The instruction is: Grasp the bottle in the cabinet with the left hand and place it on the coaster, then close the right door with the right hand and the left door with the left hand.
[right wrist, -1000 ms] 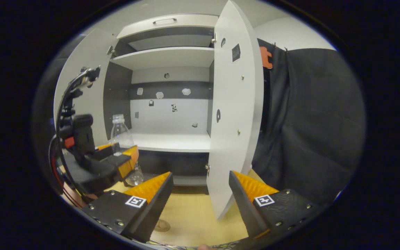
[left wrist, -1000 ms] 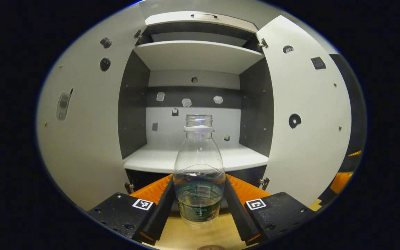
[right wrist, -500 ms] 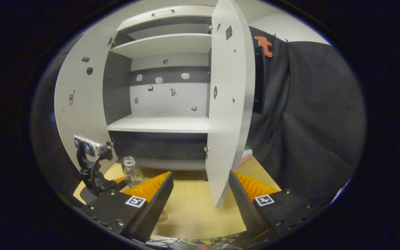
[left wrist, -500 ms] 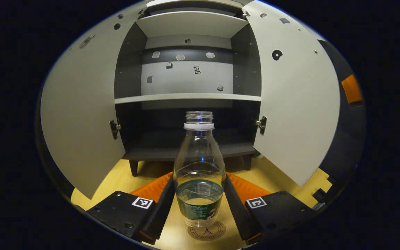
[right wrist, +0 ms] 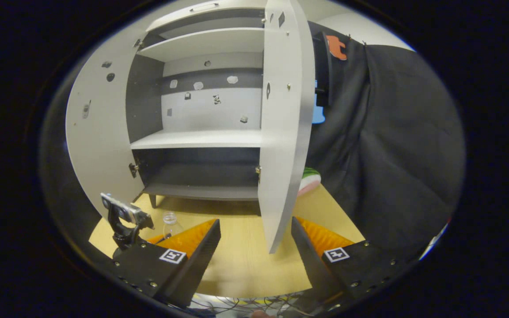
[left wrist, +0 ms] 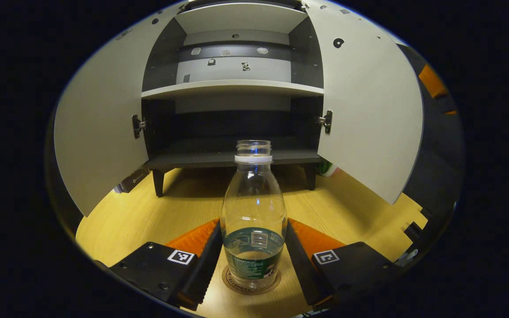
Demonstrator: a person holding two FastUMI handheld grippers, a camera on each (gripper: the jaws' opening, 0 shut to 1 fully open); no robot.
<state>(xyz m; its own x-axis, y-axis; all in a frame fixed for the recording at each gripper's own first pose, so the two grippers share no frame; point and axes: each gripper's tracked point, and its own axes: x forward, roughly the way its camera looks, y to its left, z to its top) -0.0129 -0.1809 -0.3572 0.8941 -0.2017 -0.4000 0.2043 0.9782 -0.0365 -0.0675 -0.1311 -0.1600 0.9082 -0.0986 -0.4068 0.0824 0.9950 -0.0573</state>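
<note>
Left gripper view: left gripper (left wrist: 254, 247) fingers pinch the bottle (left wrist: 253, 212) from both sides; bottle upright, uncapped, part-filled, its base over the coaster (left wrist: 251, 282) on the wooden surface (left wrist: 148, 212). Cabinet (left wrist: 232, 88) beyond, left door (left wrist: 100, 132) and right door (left wrist: 369, 119) both open. Right gripper view: right gripper (right wrist: 254, 247) fingers spread, nothing between them, near the right door's edge.
</note>
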